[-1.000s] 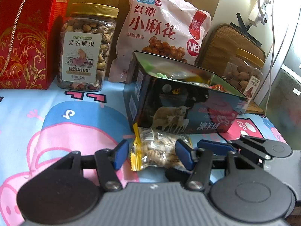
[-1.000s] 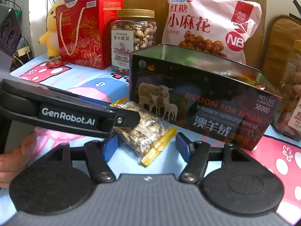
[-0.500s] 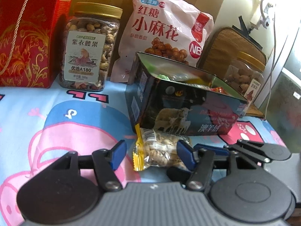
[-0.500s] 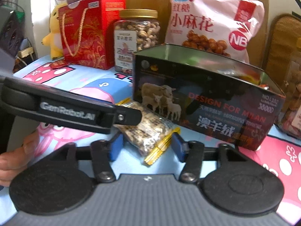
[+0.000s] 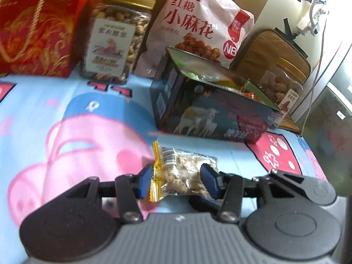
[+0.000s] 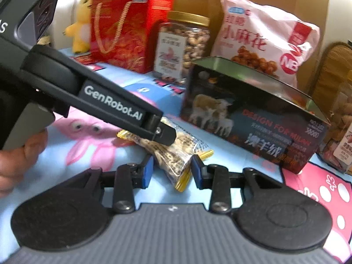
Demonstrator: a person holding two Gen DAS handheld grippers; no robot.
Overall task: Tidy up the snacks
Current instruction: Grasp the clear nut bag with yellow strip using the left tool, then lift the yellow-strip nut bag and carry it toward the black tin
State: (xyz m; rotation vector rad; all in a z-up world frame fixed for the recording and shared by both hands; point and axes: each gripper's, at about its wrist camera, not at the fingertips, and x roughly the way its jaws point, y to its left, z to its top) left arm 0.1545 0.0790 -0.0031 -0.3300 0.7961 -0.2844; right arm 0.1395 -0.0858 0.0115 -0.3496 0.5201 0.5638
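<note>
A clear nut snack packet (image 5: 182,171) with yellow sealed ends is lifted off the cloth, held from both sides. My left gripper (image 5: 179,181) is closed on one end of it. My right gripper (image 6: 172,171) is closed on the other end, and the packet (image 6: 173,154) bends upward between its blue pads. The left gripper's body (image 6: 110,105) crosses the right wrist view from the left. The open dark tin (image 5: 211,110) with sheep printed on it stands just behind; it also shows in the right wrist view (image 6: 253,114), with some snacks inside.
At the back stand a red gift box (image 5: 37,26), a cashew jar (image 5: 116,37), a pink snack bag (image 5: 198,28) and a second nut jar (image 5: 283,88). A yellow plush toy (image 6: 80,28) sits far left. The cartoon cloth (image 5: 88,132) covers the table.
Both grippers have narrowed onto the packet and lifted it off the cloth, pulling back from the tin. The views are blurred by motion.
</note>
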